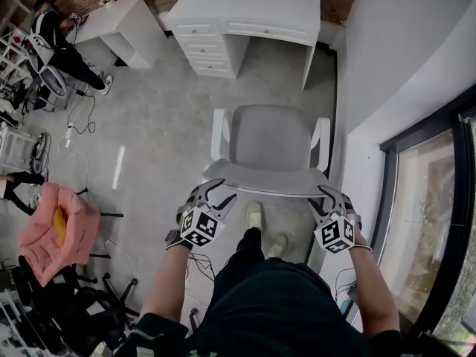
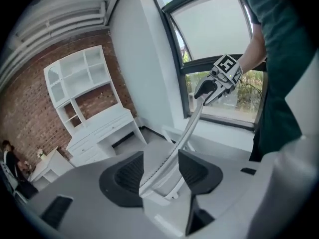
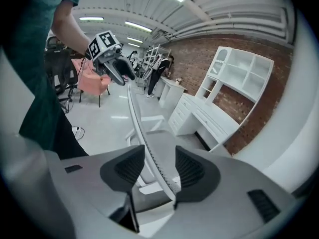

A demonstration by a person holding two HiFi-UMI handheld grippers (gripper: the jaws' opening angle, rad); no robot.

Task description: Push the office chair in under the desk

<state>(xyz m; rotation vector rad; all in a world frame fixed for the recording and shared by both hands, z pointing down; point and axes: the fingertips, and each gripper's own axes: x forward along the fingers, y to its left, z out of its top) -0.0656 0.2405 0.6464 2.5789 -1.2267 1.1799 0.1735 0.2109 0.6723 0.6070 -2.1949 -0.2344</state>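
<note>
The office chair has a grey seat and a white frame, and it stands a little back from the white desk with drawers. Its backrest top rim lies just in front of me. My left gripper sits at the rim's left end and my right gripper at its right end. In the left gripper view the rim runs between the open jaws of my left gripper, apart from the pads. In the right gripper view the rim passes likewise through my open right gripper.
A wall and a dark-framed window run close along the right. A pink chair and cables are at the left. A second white table and a seated person are at the back left. My feet stand behind the chair.
</note>
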